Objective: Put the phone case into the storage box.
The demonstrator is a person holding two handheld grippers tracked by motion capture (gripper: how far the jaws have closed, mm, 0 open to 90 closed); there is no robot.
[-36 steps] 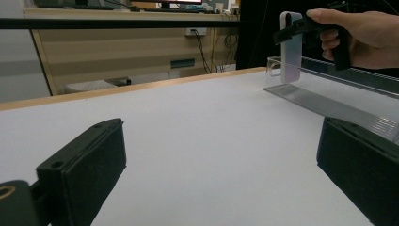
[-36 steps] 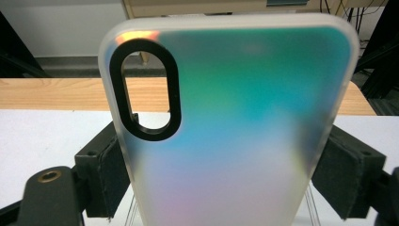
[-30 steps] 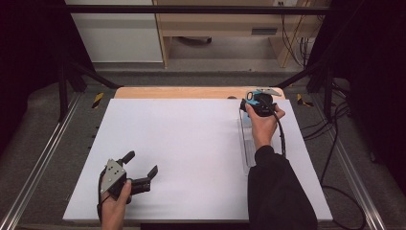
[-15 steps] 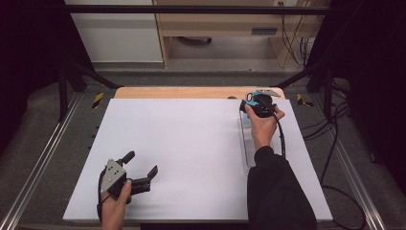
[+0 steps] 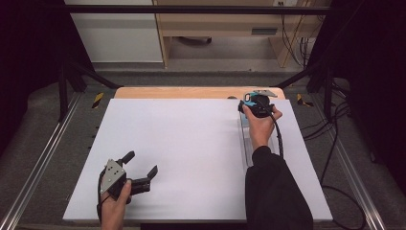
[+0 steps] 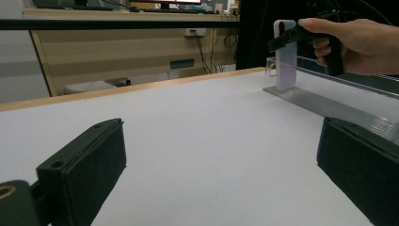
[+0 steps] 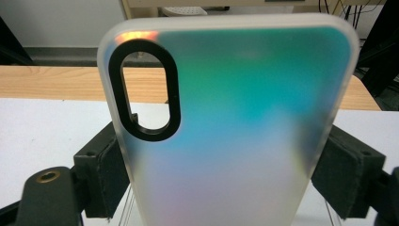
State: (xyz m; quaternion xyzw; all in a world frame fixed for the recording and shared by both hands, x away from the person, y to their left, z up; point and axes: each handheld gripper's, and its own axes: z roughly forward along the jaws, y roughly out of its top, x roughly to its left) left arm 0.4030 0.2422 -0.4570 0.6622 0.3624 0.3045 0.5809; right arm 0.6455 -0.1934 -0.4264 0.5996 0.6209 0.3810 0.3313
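While left gripper (image 5: pixel 142 168) idles agape, right gripper (image 7: pixel 226 165) clamps phone case (image 7: pixel 230 122).

A frosted phone case (image 7: pixel 235 127) stood upright between the right gripper (image 7: pixel 226 169)'s two black jaws, pinched at both edges. Its oval camera cutout sat upper left, with the white table (image 7: pixel 42 132) and wooden edge behind.

Phone case (image 7: pixel 230 127): frosted plastic, showing iridescent sheen. Rack (image 6: pixel 329 106): looking like clear ribbed plastic. Table (image 5: pixel 191 143): lying matt white, wooden edge. Gripper pads (image 6: pixel 89 165): matt black.
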